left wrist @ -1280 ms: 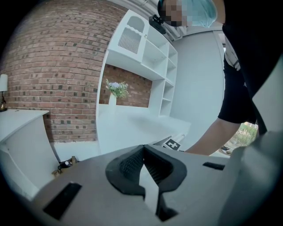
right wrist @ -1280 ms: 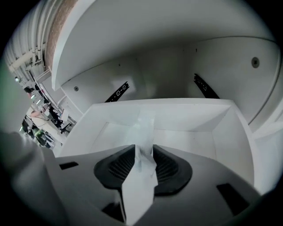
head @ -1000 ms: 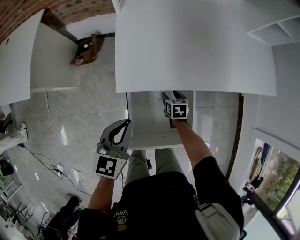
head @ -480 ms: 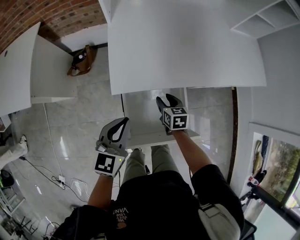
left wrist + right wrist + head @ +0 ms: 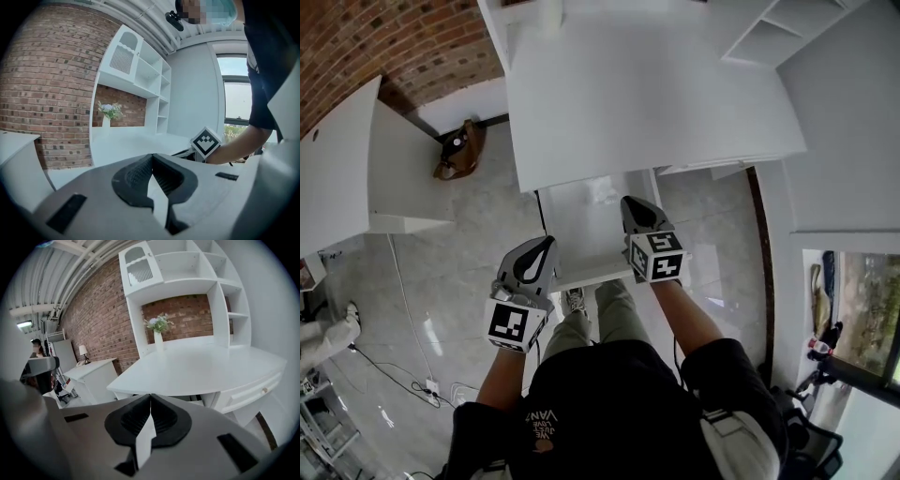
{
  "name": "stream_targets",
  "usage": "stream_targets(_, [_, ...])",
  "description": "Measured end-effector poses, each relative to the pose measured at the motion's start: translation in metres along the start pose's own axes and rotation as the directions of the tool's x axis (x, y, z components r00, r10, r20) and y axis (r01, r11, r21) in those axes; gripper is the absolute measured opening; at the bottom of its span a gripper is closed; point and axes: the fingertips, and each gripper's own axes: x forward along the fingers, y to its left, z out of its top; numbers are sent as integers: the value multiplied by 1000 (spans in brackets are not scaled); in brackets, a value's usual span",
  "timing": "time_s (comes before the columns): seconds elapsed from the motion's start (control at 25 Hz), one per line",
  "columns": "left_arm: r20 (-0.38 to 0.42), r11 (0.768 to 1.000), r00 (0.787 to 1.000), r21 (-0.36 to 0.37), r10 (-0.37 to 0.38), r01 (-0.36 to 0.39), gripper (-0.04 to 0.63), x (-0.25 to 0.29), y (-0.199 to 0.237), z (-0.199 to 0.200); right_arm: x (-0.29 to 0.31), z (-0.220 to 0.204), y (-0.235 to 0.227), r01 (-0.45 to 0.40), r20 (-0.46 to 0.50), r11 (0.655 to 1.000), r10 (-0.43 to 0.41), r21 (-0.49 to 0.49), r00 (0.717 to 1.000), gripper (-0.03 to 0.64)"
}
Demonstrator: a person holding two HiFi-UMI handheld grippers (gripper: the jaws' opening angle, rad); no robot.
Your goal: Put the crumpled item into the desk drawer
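Well, my right gripper [image 5: 150, 398] was clenched: its jaws had just been closing, the ribbed pads met edge to edge, and nothing sat between them. My left gripper [image 5: 152, 157] was clenched and empty too, its tips touching. From the head view, the right one hung over the right front part of the open drawer [image 5: 577, 239], tips pointing ahead toward the desk [image 5: 647, 94] and tilted a little down, its marker cube [image 5: 657, 255] facing up and the bare forearm [image 5: 686, 314] stretched out behind it. The left one was held beside the drawer's left front corner, over the grey floor [image 5: 459, 244], also pointing ahead, with its own cube [image 5: 512, 324] turned up. Both arms reached forward side by side, close to level with one another. The crumpled item [image 5: 605, 193] showed only as a faint pale lump inside the drawer, near its back, just under the desk's edge and well apart from both grippers. Beyond them, the right gripper view looked across the desktop to a vase of flowers [image 5: 158, 333] against the brick wall [image 5: 103, 310].
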Motion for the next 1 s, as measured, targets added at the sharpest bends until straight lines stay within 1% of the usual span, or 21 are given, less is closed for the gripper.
stream_targets(0.12, [38, 1000, 999, 21, -18, 17, 6, -12, -7, 13, -33, 18, 12, 28, 72, 1000, -26, -14, 997, 2])
stream_targets(0.28, [68, 998, 997, 48, -46, 43, 6, -30, -16, 27, -79, 38, 31, 53, 156, 999, -53, 7, 986, 2])
stream_targets(0.44, [82, 996, 994, 63, -68, 63, 6, -45, -29, 38, -122, 49, 46, 57, 207, 998, -61, 27, 976, 2])
stream_targets(0.6, [96, 995, 992, 69, -78, 72, 6, -52, -42, 48, -158, 56, 53, 52, 241, 998, -56, 22, 969, 2])
stream_targets(0.76, [105, 995, 992, 73, -68, 61, 6, -58, -55, 56, -191, 65, 57, 40, 273, 999, -38, -3, 961, 2])
stream_targets(1.0, [116, 997, 993, 73, -28, 19, 6, -66, -87, 66, -241, 73, 56, 4, 309, 1000, 5, -28, 951, 2])
